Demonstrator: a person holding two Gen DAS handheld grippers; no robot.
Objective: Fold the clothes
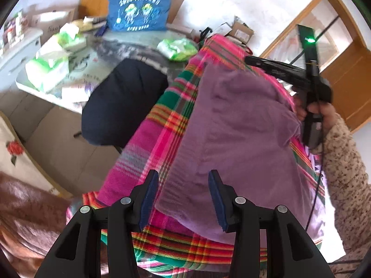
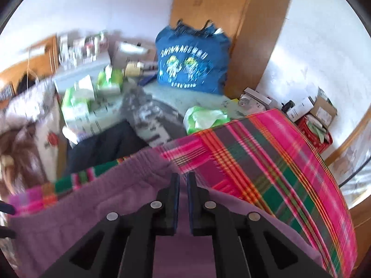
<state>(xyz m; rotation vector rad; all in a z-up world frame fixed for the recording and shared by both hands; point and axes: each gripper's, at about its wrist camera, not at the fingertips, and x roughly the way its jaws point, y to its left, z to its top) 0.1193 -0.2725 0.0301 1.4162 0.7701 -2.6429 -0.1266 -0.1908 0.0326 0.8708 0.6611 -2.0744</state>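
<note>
A purple garment (image 1: pixel 231 127) lies spread on a bright pink, green and orange plaid blanket (image 1: pixel 162 139). My left gripper (image 1: pixel 183 185) is open over the garment's near edge, with the cloth showing between its blue pads and not pinched. Across the garment, a hand in a speckled sleeve (image 1: pixel 343 162) holds my right gripper (image 1: pixel 249 59) at the far corner. In the right wrist view, my right gripper (image 2: pixel 183 178) has its fingers almost together on the purple garment (image 2: pixel 69 208) near its gathered edge. The plaid blanket (image 2: pixel 278 162) runs off to the right. This view is motion-blurred.
Beyond the blanket is a dark blue cushion (image 1: pixel 123 102). Behind it, a table (image 1: pixel 92 58) holds green-and-white packets and a blue printed bag (image 1: pixel 139 7). A wooden door (image 1: pixel 347 74) is at the right, and a red crate (image 2: pixel 317 136) with boxes stands by the wall.
</note>
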